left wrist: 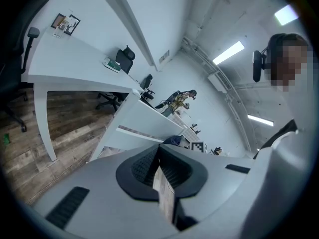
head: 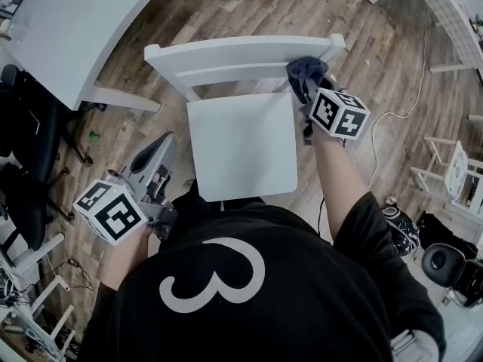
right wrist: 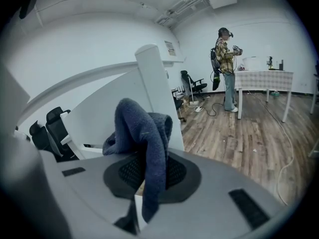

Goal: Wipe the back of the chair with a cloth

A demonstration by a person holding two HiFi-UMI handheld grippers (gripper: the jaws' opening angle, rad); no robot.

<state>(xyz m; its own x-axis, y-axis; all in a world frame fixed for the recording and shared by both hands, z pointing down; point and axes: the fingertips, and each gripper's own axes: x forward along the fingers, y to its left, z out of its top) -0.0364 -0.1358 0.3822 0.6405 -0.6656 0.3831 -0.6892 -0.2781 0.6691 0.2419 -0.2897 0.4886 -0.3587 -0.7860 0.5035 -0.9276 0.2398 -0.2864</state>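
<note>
A white wooden chair [head: 241, 145] stands in front of me, its backrest [head: 226, 51] on the far side. My right gripper [head: 308, 90] is shut on a dark blue cloth [head: 305, 74], which is pressed against the right end of the backrest. In the right gripper view the cloth [right wrist: 142, 131] hangs bunched from the right gripper [right wrist: 147, 180], just beside the backrest's white post [right wrist: 155, 91]. My left gripper [head: 160, 148] is held low at the chair's left, away from it. In its own view the left gripper [left wrist: 160, 171] is shut and holds nothing, with the chair [left wrist: 144, 121] ahead.
A white table [head: 75, 29] stands at the back left, with black office chairs [head: 23, 134] beside it. A cable [head: 392, 115], white frames [head: 453, 172] and shoes [head: 398, 221] lie on the right. A person [right wrist: 227, 68] stands far off by a table [right wrist: 264, 76].
</note>
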